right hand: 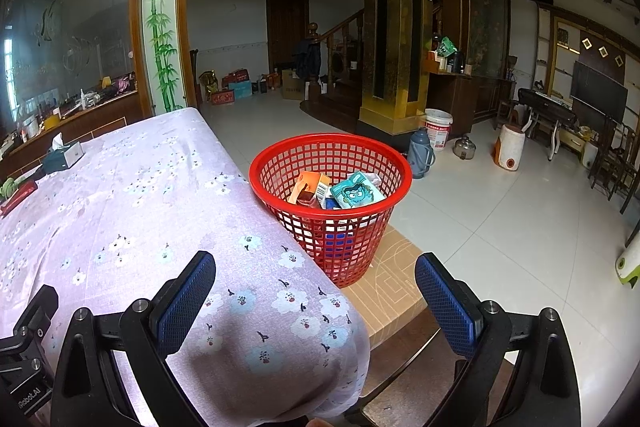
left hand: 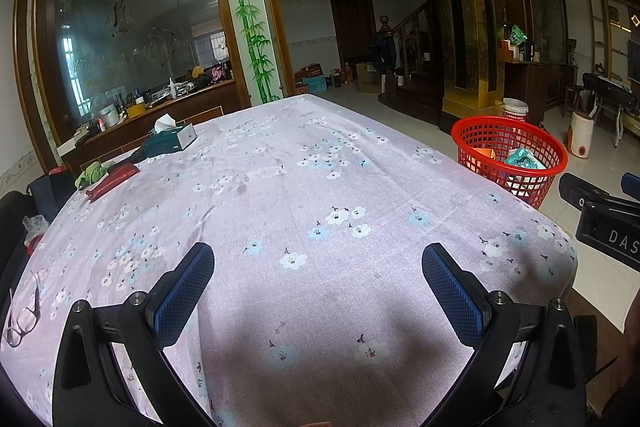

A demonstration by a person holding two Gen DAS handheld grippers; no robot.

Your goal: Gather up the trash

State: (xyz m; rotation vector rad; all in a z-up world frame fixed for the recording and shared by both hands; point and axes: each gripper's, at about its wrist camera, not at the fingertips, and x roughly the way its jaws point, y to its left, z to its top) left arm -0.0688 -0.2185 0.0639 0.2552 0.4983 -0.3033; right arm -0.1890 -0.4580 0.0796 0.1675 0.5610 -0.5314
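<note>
— Two grippers, both spread wide with nothing between the fingers. The left gripper [left hand: 318, 291] hangs over the flowered tablecloth [left hand: 304, 187]; the right gripper [right hand: 315, 301] straddles the table's near corner, one blue pad over cloth, the other over the cardboard box [right hand: 390, 287] on the floor side.

— And the trash?

— Already in the red basket [right hand: 280, 157], which stands upright on that cardboard box, just beside the table edge, mouth facing up. Inside, an orange carton [right hand: 310, 187] leans with its long axis running up toward the far-right rim, and a teal packet [right hand: 356, 193] with a cartoon face lies next to it, tilted face up, touching the carton.

— Do both cameras show that?

— Only the right wrist view looks down into the basket properly. From the left wrist the basket [left hand: 556, 157] sits off to the right past the table, its contents half hidden by the mesh. That view gives the far left of the table instead — a tissue box [left hand: 172, 141], a red pouch [left hand: 114, 179] with something green crumpled against it, and a pair of glasses [left hand: 22, 321] near the left edge. It also catches part of the right gripper's body at its right edge.

— How are they held?

— Both roughly level, pointing forward across the table, side by side.
</note>
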